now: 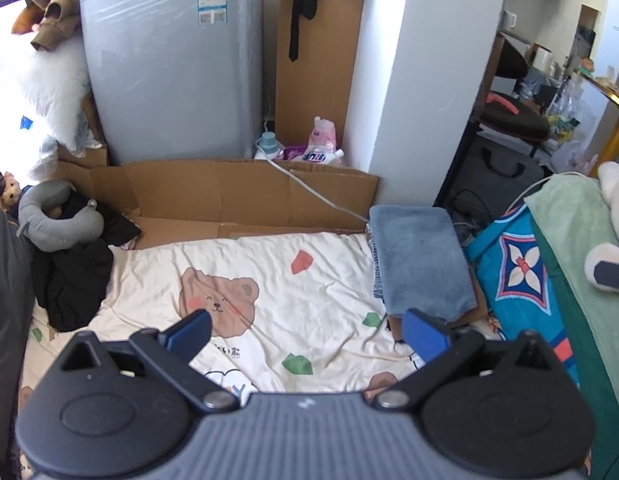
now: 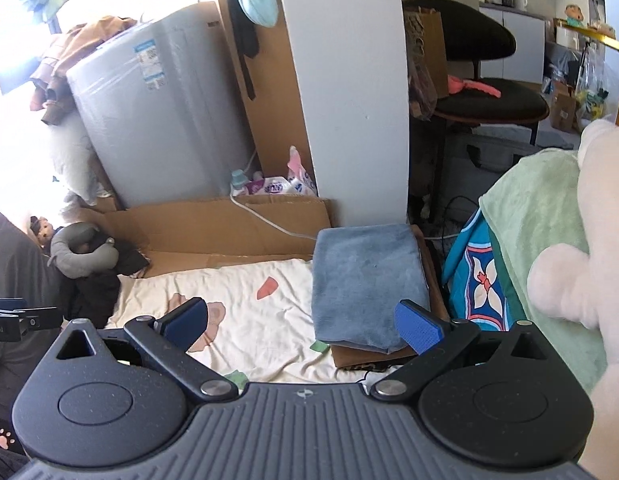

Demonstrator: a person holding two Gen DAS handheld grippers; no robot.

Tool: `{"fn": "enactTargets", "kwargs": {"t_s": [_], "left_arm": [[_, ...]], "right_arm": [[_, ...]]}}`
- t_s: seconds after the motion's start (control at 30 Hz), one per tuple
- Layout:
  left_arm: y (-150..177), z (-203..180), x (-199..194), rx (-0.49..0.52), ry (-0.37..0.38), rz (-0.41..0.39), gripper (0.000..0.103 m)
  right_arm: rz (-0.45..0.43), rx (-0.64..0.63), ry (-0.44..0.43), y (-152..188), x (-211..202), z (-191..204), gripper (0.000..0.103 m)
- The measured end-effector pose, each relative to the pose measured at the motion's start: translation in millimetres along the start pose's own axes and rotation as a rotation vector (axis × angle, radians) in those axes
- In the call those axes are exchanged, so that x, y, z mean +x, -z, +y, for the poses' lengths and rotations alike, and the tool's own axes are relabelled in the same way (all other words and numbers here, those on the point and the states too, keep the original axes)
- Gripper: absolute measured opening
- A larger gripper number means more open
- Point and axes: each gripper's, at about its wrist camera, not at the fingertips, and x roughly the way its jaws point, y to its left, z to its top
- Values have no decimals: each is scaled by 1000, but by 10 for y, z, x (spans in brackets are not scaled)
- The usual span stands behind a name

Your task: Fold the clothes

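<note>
The bear-print sheet (image 1: 309, 288) lies bare before me; both my left gripper (image 1: 305, 332) and right gripper (image 2: 301, 326) hang released, empty. Reaching carelessly could topple the folded blue towel (image 2: 365, 284).

Cream sheet (image 1: 317, 280) printed with brown bears and green patches — a plain grey-blue towel (image 1: 419, 256) beside black clothes (image 1: 73, 280).

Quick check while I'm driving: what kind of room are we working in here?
Most likely a lived-in bedroom or small flat corner: a bear-print bedsheet spread as the work surface, a plastic-wrapped washing machine with detergent pouches beside it, and a folded blue towel.
</note>
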Motion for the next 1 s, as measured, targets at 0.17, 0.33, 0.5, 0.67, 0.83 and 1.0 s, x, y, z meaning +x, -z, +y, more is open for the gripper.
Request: {"fn": "enactTargets", "kwargs": {"t_s": [0.17,0.33,0.5,0.67,0.83,1.0], "left_arm": [[78,34,-271,-5,-12,-44,102],[188,53,-473,-26,-29,-59,102],[319,21,-697,-15,-50,-73,102],[428,25,-954,-24,-30,-113,103],[519,22,-955,-41,-39,-116,103],[658,63,-940,-53,-48,-106,103]], "right_arm": [[-10,-10,0,92,-285,109,102],[-26,-9,-2,222,-521,192,102],[-30,11,-2,414,-685,225,102],[-40,-22,9,542,-845,281,102],[-50,-30,34,634,-890,293,102],[-54,-50,45,695,-911,372,102]]}}
